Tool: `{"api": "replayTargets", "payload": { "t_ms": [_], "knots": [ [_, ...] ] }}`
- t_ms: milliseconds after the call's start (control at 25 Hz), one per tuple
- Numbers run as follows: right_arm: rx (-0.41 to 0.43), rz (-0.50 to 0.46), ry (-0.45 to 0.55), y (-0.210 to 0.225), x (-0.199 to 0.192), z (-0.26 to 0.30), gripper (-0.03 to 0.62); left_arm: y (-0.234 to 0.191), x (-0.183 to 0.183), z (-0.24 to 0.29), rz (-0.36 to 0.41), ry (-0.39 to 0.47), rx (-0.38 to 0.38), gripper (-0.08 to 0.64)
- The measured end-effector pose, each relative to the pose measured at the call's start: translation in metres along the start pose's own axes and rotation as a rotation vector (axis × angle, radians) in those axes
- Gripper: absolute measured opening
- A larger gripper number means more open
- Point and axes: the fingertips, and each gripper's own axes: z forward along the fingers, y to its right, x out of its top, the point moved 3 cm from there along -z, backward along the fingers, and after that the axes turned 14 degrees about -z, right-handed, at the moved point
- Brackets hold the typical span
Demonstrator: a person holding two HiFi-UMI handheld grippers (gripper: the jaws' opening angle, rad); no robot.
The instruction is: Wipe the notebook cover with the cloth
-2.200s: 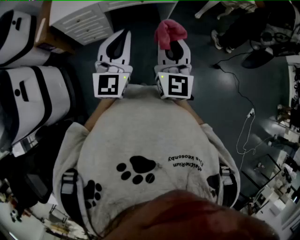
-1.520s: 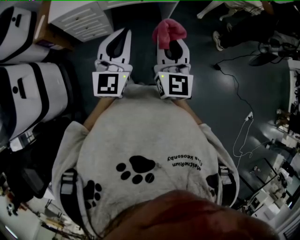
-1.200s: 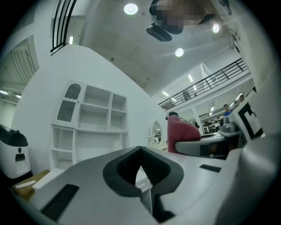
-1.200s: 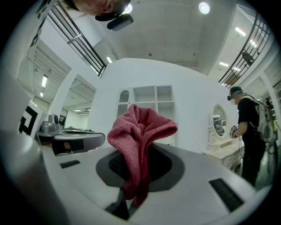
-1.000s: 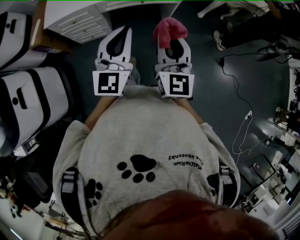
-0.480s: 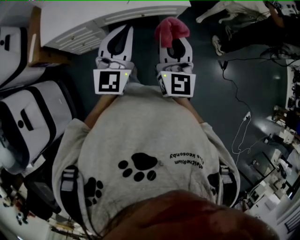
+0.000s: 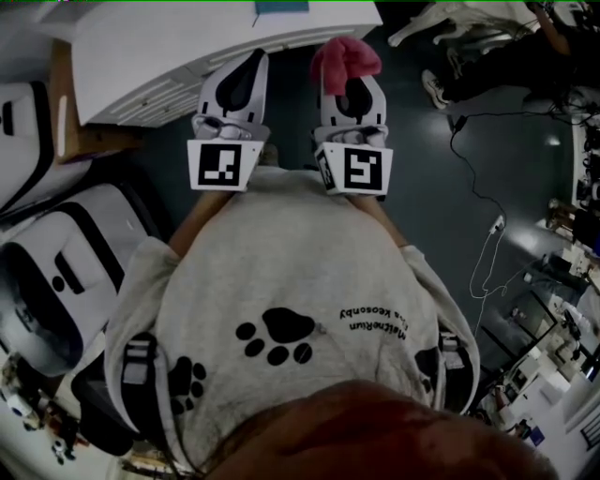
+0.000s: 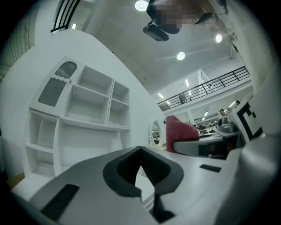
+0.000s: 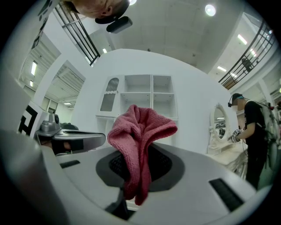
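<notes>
Holding the pink cloth [image 7: 345, 58] just short of the white desk [image 7: 169, 47].
Right gripper [image 7: 349, 94] pinches the cloth tight; left gripper [image 7: 249, 67] is closed, empty. A teal object [image 7: 281, 6] straight ahead on the desk, possibly the notebook, lies nearer the left gripper.

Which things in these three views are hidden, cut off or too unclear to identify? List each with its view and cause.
- Teal strip, head view: cut by the top edge; cannot be identified.
- Pink terry cloth, right gripper view: its pinched end is buried inside the right claw.
- Hands, head view: covered by the marker cubes.
</notes>
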Motion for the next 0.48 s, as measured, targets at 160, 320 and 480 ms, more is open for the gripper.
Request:
{"api": "replayTargets", "payload": {
  "t_ms": [160, 320, 480],
  "knots": [
    [-0.010, -0.014, -0.014, -0.004, -0.003, 0.014, 0.074, -0.016, -0.002, 0.008, -0.017, -0.002, -0.013, 0.011],
    [-0.030, -0.005, -0.018, 0.001, 0.000, 0.016, 0.074, -0.016, -0.002, 0.013, -0.026, -0.010, -0.027, 0.012],
    [-0.027, -0.017, -0.014, -0.002, 0.004, 0.024, 0.074, -0.023, -0.001, 0.016, -0.028, -0.010, -0.027, 0.011]
  ]
}}
